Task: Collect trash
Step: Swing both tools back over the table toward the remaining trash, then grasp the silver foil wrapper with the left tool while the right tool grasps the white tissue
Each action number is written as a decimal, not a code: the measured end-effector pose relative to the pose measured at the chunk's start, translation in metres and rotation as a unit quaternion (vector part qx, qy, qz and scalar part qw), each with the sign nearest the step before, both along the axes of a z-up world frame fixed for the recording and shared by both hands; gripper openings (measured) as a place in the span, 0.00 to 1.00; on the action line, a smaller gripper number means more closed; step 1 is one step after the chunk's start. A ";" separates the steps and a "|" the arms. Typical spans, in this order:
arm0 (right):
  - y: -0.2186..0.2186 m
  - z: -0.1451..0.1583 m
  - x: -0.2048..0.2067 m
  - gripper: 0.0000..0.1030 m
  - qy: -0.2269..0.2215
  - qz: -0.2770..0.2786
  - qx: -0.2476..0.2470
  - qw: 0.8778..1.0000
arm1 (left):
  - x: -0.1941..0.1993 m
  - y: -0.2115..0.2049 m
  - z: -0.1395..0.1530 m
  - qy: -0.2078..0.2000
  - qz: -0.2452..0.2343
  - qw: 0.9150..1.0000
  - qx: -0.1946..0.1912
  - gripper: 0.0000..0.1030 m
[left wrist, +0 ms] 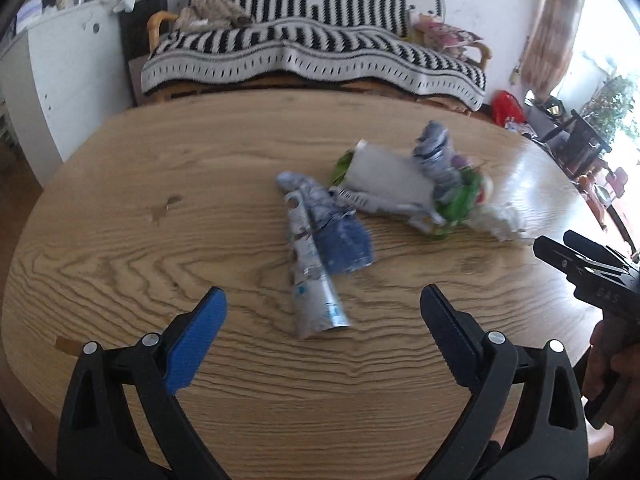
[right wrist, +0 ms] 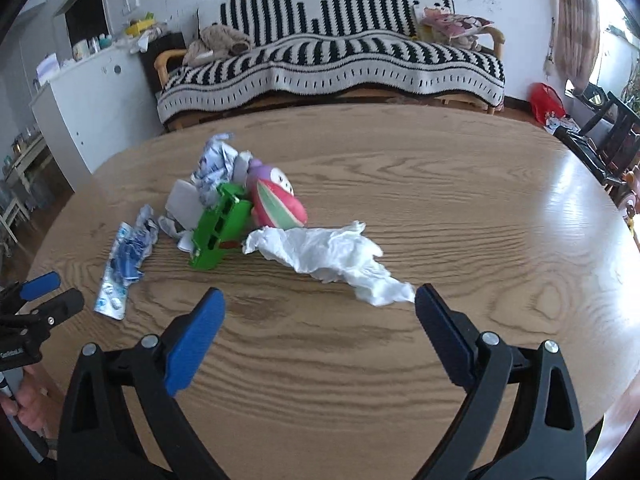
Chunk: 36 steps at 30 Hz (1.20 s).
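Trash lies in a heap on a round wooden table (left wrist: 168, 240). A flattened silver and blue wrapper (left wrist: 316, 252) lies just ahead of my left gripper (left wrist: 323, 305), which is open and empty. Behind it sit a grey-white packet (left wrist: 384, 176) and crumpled blue-white paper (left wrist: 434, 152). In the right wrist view, a white tissue (right wrist: 332, 252) lies just ahead of my open, empty right gripper (right wrist: 320, 302), its tail near the right finger. Behind the tissue lie a green toy bus (right wrist: 220, 228) on its side and a pink and purple toy (right wrist: 276, 200). The silver wrapper (right wrist: 120, 276) is at left.
A sofa with a black and white striped blanket (right wrist: 332, 64) stands behind the table. A white cabinet (right wrist: 92, 96) is at back left, and a red bag (right wrist: 546, 102) and dark chairs (right wrist: 608, 136) at right. The right gripper's tip (left wrist: 576, 264) shows at the left view's right edge.
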State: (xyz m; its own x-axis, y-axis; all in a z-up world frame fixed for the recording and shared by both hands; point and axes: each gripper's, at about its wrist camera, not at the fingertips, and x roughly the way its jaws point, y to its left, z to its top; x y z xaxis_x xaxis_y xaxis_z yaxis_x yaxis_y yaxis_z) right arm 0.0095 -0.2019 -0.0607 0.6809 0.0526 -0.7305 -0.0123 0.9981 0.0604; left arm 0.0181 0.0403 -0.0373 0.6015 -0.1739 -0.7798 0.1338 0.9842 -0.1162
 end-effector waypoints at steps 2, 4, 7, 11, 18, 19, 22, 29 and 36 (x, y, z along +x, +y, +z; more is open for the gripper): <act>0.000 -0.007 0.009 0.90 0.002 -0.001 -0.011 1.000 | 0.005 -0.002 -0.009 0.009 0.002 1.000 0.002 0.92; -0.001 -0.014 0.020 0.90 0.007 -0.004 -0.017 1.000 | 0.012 -0.001 -0.017 0.016 0.003 1.000 0.005 0.92; -0.009 -0.023 0.033 0.90 0.021 -0.014 0.011 1.000 | 0.021 -0.001 -0.029 0.034 0.008 0.999 0.003 0.92; -0.011 -0.029 0.041 0.90 0.027 -0.018 0.009 0.999 | 0.028 0.003 -0.036 0.042 0.017 0.999 0.011 0.92; -0.012 -0.040 0.055 0.68 0.042 -0.019 0.021 0.999 | 0.032 0.001 -0.043 0.037 0.009 0.999 0.039 0.81; -0.010 -0.040 0.055 0.50 0.041 -0.019 0.014 0.999 | 0.031 0.000 -0.042 0.034 0.007 0.998 0.048 0.69; -0.005 -0.039 0.054 0.11 0.048 -0.002 0.011 0.999 | 0.028 -0.005 -0.038 0.032 -0.005 0.998 0.063 0.28; -0.004 -0.023 0.038 0.07 0.030 0.007 0.015 0.999 | 0.025 0.002 -0.029 0.046 0.017 0.997 0.061 0.23; -0.018 0.005 0.009 0.07 0.007 0.004 0.037 0.999 | 0.016 0.005 -0.004 0.021 0.039 0.998 0.042 0.23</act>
State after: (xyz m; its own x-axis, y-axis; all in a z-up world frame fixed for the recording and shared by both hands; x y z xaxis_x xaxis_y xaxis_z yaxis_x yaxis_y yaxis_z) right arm 0.0186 -0.2198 -0.0554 0.6693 0.1121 -0.7345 -0.0186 0.9908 0.1343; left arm 0.0338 0.0457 -0.0408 0.5767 -0.0600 -0.8148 0.0523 0.9980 -0.0365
